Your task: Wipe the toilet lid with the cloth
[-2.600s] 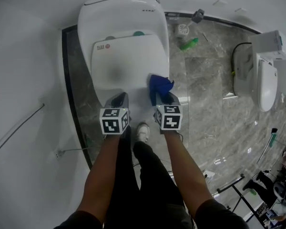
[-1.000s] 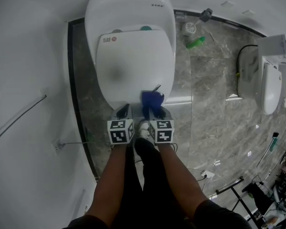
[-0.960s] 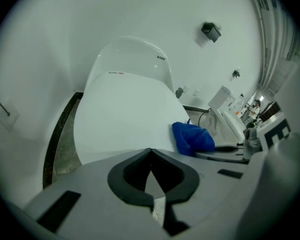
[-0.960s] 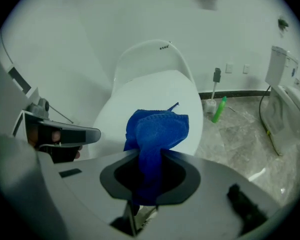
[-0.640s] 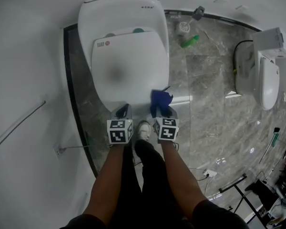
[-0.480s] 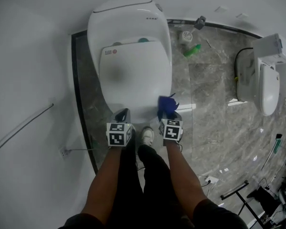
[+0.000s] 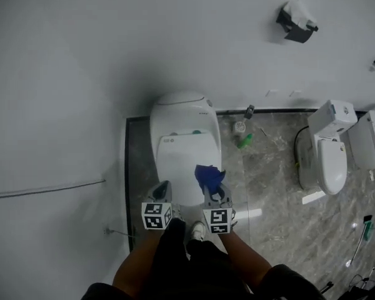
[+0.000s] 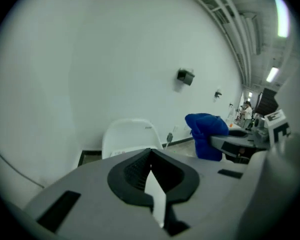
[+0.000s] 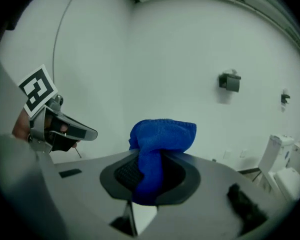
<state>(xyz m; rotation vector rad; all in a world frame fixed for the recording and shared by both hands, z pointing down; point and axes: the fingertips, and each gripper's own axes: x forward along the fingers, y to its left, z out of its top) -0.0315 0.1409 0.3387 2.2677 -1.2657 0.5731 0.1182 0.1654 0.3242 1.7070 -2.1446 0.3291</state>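
Head view: looks steeply down on a white toilet [image 7: 180,114] set against the wall, with the toilet lid [image 7: 178,164] shut. Holds the left gripper [image 7: 163,188] and the right gripper [image 7: 214,191] side by side above the lid's near end. Carries a blue cloth [image 7: 207,175] bunched at the right fingers, over the lid's near right corner. Takes in a green bottle [image 7: 245,141] on the grey stone floor [image 7: 269,186] just right of the toilet, a second toilet [image 7: 325,161] further right, and a dark holder [image 7: 295,22] high on the wall.

Left gripper view: finds the fingers pressed together with nothing between them. Sees past them to the toilet by the wall and, on the right, the cloth standing up from the right gripper.

Right gripper view: finds the fingers clamped on the cloth, with a bunch above them and a fold hanging down between the pads. Catches the left gripper at the left edge, marker cube uppermost, and the holder on the wall to the right.
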